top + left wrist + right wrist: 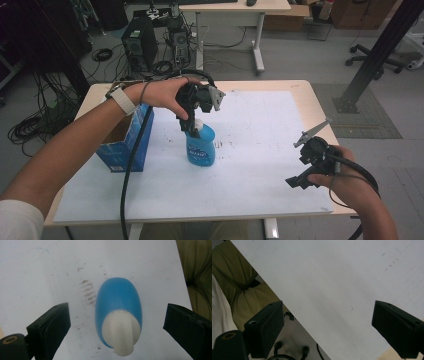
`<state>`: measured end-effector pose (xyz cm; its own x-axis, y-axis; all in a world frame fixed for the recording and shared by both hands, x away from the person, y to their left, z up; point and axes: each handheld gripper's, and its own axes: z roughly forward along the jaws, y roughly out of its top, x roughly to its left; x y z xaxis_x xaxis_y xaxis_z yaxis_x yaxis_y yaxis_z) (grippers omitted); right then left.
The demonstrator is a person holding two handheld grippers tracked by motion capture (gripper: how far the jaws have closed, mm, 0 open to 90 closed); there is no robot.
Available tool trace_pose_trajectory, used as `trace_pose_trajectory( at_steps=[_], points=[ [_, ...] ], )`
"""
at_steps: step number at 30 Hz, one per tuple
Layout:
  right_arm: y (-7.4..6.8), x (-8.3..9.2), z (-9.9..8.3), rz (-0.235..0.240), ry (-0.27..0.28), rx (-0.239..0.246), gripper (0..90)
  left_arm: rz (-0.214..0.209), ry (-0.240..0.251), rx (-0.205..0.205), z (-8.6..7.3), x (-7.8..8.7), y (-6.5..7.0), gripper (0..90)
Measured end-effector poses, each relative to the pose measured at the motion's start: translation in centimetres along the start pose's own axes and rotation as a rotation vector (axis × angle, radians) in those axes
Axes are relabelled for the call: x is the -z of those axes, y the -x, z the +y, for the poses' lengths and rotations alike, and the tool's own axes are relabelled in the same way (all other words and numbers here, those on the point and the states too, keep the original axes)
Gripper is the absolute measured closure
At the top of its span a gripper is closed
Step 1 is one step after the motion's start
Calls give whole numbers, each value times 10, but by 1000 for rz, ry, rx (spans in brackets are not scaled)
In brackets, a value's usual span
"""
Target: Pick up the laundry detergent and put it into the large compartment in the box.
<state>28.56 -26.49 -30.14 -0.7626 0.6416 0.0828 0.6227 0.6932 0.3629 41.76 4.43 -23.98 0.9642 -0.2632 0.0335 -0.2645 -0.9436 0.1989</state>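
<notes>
From the high view, the left tongs [192,117] hang directly above a blue bottle [201,146] standing upright on the white surface [260,150], just beside a blue box [125,145]. The right tongs [300,175] hover well apart, near the surface's edge.

In the left gripper view, the jaws gape wide on either side of the bottle's white cap [121,332], not touching it.

In the right gripper view, the jaws stand wide apart over bare surface.

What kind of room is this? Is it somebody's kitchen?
Probably not a kitchen; it looks like a lab or workshop. A computer tower stands on the floor among loose cables, an office chair sits at the back, and the table is covered with a white sheet.
</notes>
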Motion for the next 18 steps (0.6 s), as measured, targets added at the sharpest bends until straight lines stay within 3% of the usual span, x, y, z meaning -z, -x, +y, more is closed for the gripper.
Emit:
trace_pose_trajectory(
  at_steps=[18],
  points=[
    [-1, 0, 2, 2, -3, 2, 109, -17, -24, -28, 0, -16, 1, 90]
  ],
)
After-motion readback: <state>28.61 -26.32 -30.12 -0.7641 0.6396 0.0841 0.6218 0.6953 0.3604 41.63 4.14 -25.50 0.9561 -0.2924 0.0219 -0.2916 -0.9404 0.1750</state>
